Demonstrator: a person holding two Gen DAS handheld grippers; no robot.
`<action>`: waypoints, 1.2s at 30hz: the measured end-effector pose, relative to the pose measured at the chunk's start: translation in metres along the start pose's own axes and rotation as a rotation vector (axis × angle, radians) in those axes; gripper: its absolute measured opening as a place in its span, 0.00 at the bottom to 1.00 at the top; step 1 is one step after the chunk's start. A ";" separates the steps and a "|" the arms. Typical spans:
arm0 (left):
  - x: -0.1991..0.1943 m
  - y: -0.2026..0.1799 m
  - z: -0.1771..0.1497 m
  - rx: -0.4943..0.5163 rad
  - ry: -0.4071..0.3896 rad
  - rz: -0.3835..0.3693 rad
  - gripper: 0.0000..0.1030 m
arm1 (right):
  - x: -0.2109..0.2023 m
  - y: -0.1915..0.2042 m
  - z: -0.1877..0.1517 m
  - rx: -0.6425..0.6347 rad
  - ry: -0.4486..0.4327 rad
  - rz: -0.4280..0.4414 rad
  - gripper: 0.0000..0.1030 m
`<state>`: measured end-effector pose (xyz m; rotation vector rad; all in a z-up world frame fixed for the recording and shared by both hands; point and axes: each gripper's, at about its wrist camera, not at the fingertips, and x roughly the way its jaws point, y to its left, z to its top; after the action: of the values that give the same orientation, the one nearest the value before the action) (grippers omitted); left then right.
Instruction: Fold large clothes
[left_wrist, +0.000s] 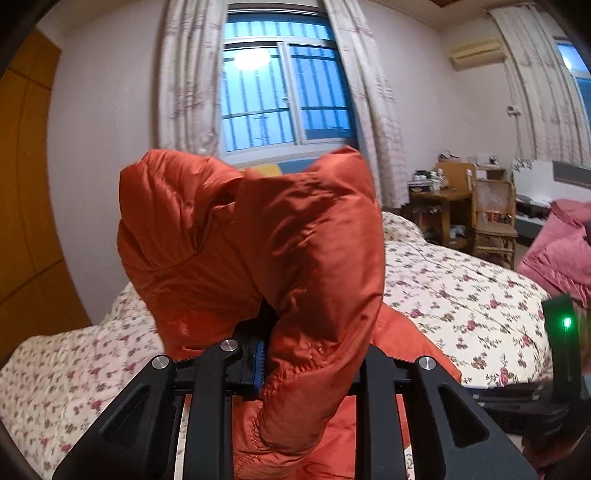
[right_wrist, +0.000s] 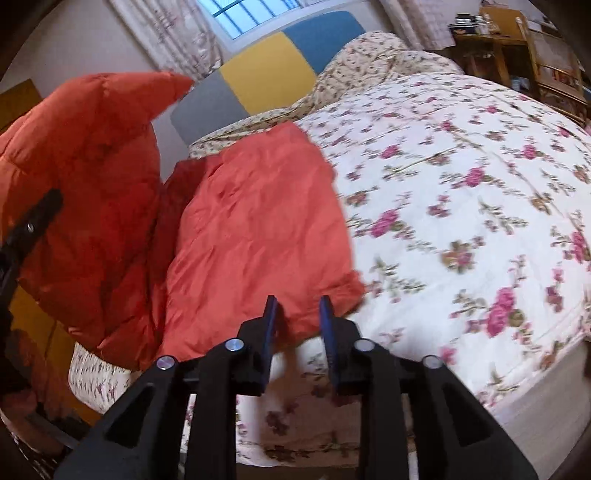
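The supporting surface is a bed covered by a white quilt with a pink floral print (right_wrist: 461, 192). An orange padded jacket (right_wrist: 255, 236) lies partly spread on the quilt near the bed's front edge, its other portion raised off the surface. A pink blanket (left_wrist: 557, 247) lies at the bed's far side.

Warm indoor light, lamp glare reflected in window (left_wrist: 284, 92); heavy fisheye bending, dark corners; motion blur on floral bedspread (right_wrist: 461, 192).
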<state>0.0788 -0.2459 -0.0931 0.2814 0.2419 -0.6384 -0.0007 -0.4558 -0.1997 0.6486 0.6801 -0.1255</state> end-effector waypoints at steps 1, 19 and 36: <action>0.003 -0.007 -0.002 0.017 0.004 -0.011 0.21 | -0.003 -0.004 0.002 0.013 -0.003 0.003 0.24; 0.046 -0.095 -0.074 0.323 0.100 -0.199 0.37 | -0.062 -0.020 0.027 0.085 -0.135 0.165 0.41; 0.036 -0.077 -0.072 0.249 0.115 -0.279 0.41 | -0.028 0.009 0.035 -0.037 0.012 0.137 0.15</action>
<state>0.0496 -0.3012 -0.1854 0.5301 0.3153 -0.9318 -0.0010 -0.4718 -0.1568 0.6585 0.6466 0.0175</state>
